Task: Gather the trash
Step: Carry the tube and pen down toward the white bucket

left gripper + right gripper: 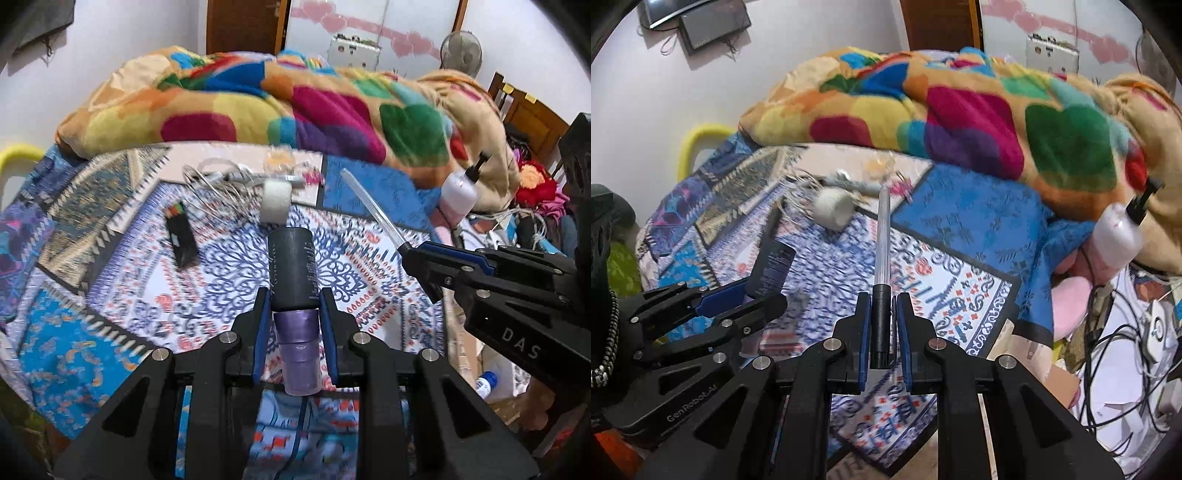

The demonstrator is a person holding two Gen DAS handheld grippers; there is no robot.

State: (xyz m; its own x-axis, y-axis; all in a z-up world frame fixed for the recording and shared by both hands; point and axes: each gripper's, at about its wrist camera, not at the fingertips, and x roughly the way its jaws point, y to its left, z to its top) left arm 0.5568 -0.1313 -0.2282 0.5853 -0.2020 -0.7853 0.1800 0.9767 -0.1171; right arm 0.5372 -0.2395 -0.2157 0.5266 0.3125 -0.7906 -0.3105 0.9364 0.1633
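My left gripper (pixel 295 314) clenched the dark tube (pixel 293 273) above the patterned bedspread (pixel 147 295); my right gripper (pixel 882 325) pinched the clear pen (pixel 883 240) by its cap. I feared the pen might pivot and slip out.

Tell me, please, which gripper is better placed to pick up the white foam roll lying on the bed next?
Neither is free: the left gripper is shut on the purple-capped tube, the right gripper on the clear pen. Once emptied, probably the left; the white foam roll lies straight ahead of it.
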